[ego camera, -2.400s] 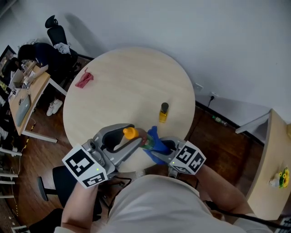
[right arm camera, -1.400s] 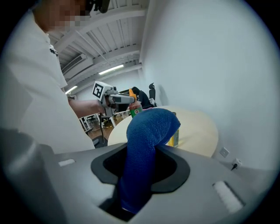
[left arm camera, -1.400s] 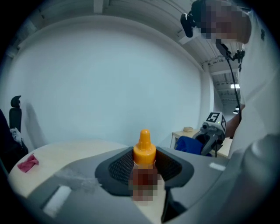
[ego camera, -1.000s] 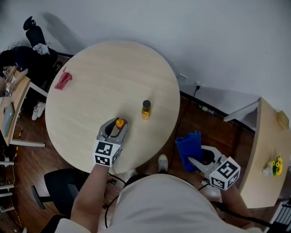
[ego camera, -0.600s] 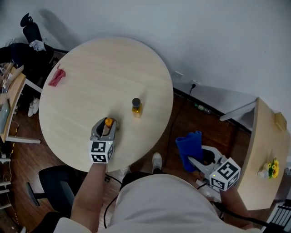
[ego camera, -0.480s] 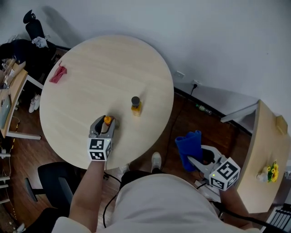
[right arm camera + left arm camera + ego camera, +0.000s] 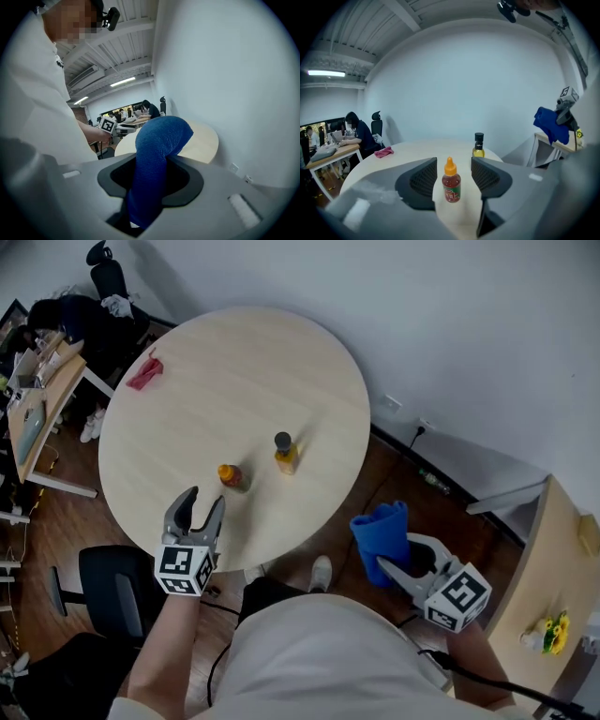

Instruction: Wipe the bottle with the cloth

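Observation:
A small red sauce bottle point(image 7: 230, 475) with an orange cap stands upright on the round wooden table point(image 7: 244, 362). In the left gripper view that bottle point(image 7: 451, 181) stands a little beyond the two jaws, touching neither. My left gripper point(image 7: 206, 499) is open near the table's front edge, just short of it. My right gripper point(image 7: 390, 557) hangs off the table to the right, shut on a folded blue cloth point(image 7: 379, 529) that sticks up out of the jaws. In the right gripper view the cloth point(image 7: 157, 150) fills the gap.
A yellow oil bottle point(image 7: 285, 455) with a black cap stands right of the sauce bottle. A red rag point(image 7: 145, 372) lies at the table's far left. A black chair point(image 7: 108, 592) stands by my left arm, a desk point(image 7: 37, 404) at far left, a side table point(image 7: 562, 568) at right.
My left gripper has let go of the sauce bottle, opened and drawn back toward the table's edge; the bottle now stands alone. My right gripper still holds the cloth off the table.

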Tool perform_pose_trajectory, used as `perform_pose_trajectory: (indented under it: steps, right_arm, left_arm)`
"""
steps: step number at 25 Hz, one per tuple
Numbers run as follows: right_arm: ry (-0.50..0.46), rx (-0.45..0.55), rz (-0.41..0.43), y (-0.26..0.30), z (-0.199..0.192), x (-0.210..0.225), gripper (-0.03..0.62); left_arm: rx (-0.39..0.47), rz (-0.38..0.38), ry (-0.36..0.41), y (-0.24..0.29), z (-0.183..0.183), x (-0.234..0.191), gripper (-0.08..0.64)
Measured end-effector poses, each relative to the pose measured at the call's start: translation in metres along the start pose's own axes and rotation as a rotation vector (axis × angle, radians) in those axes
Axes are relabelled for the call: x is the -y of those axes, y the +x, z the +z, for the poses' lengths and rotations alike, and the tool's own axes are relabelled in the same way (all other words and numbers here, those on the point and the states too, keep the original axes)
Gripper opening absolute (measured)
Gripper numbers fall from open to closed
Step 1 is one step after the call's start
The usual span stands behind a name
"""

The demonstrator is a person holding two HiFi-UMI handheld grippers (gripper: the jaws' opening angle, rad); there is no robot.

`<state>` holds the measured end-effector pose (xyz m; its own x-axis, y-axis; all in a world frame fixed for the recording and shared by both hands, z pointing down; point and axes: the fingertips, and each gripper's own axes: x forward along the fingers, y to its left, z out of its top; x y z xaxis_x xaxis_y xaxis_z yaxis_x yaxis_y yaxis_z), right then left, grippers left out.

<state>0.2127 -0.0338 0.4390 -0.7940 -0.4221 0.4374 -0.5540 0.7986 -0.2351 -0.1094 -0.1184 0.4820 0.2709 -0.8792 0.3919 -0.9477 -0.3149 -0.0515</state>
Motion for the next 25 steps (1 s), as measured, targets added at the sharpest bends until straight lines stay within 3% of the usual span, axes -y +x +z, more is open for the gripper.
perform_pose_trajectory:
  steps: [7,14,20,25]
  right_arm:
    - [-0.048,0.032,0.075,0.014,0.011,-0.005,0.152]
    - [-0.055,0.033,0.139,0.021,0.015,-0.012,0.152]
    - [-0.076,0.034,0.147,0.024,0.014,-0.010,0.152]
    - [-0.074,0.079,0.121,0.030,0.018,0.003,0.151]
  left_arm:
    - [0.035,-0.022,-0.076,-0.056,0.028,0.033,0.229]
    - [0.033,-0.047,-0.055,-0.079,0.041,0.068,0.220]
    - [0.019,-0.015,-0.071,-0.092,0.041,0.067,0.212]
    - [0.017,0.018,-0.037,-0.095,0.044,0.051,0.202]
